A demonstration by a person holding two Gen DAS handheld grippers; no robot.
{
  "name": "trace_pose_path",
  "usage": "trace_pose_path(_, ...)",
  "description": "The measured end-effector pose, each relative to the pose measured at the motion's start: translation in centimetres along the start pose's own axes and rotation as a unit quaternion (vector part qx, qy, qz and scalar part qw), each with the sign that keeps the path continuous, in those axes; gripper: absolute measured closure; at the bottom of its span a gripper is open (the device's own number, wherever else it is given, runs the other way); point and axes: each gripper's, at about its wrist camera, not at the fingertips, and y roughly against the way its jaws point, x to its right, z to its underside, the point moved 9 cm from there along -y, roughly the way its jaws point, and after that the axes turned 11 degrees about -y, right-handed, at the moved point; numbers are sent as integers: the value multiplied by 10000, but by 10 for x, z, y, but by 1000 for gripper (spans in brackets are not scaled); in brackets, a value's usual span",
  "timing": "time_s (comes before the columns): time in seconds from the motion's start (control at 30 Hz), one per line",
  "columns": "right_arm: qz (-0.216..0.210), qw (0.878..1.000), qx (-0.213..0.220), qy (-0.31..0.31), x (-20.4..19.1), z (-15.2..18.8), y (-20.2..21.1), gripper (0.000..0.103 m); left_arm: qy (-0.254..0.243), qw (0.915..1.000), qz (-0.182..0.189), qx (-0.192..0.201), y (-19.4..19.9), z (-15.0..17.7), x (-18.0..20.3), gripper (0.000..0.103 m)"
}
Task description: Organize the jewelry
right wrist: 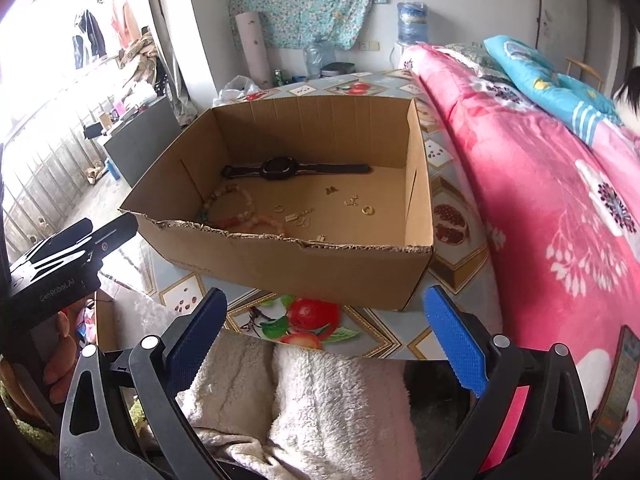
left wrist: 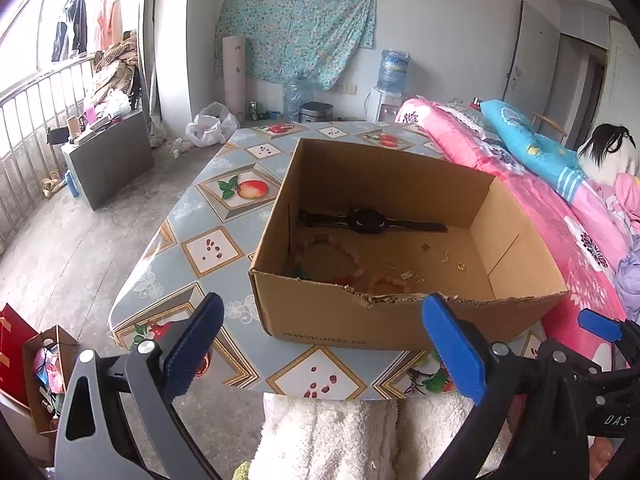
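I've got both grippers hanging at the near edge of the table, nothing in either. Left gripper [left wrist: 328, 344]: jaws wide apart, ribbed blue rubber pads w/ bare air between. Right gripper [right wrist: 326, 340]: same, jaws spread, stippled blue pads on black plastic arms, holding nothing. In the left view I also catch one blue tip of the right gripper at far right; in the right view the left gripper's black body shows at far left.

Straight ahead sits the cardboard box [left wrist: 340, 320], brown corrugated, open top, rectangular, near rim torn and ragged, faint printed web address on the front wall. It rests on the table [left wrist: 208, 248], covered in a glossy oilcloth w/ grey-blue diamonds and fruit pics.

Jewelry is all inside, on the box floor:
- watch [right wrist: 280, 169]: black, round face, matte strap laid flat along the back wall.
- bead bracelet [right wrist: 244, 210]: chunky rounded beads, pale pink/orange w/ a few teal ones, curled in a loop at the left front.
- small gold pieces [right wrist: 352, 201]: tiny, thin metal, scattered mid-floor right of the beads; one is a ring [right wrist: 367, 210]. Rest too small to tell apart.

Fluffy white fabric [right wrist: 320, 400] lies below the table edge, betw. the pads. Pink floral blanket [right wrist: 540, 200], plush, bunched just beside the table on the right.
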Motion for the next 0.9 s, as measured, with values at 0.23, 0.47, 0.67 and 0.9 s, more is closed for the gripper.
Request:
trace_pose_path(0.23, 309, 9992, -224, -126, 3, 7, -18, 8, -78, 9972, 158, -733, -29, 12, 13, 6)
trace_pose_path(0.47, 417, 9974, -390, -436, 14, 3, -31, 8, -348, 9937, 89, -1059, -39, 14, 30, 6)
trace_pose_path(0.67, 544, 9956, -535, -543, 20, 5, -42, 8, -366, 9910, 102, -1284, -47, 19, 37, 6)
trace_pose_path(0.9, 592, 9951, -521, -592, 24, 1, -43, 8, -493, 9888, 135, -1399, -52, 20, 42, 6)
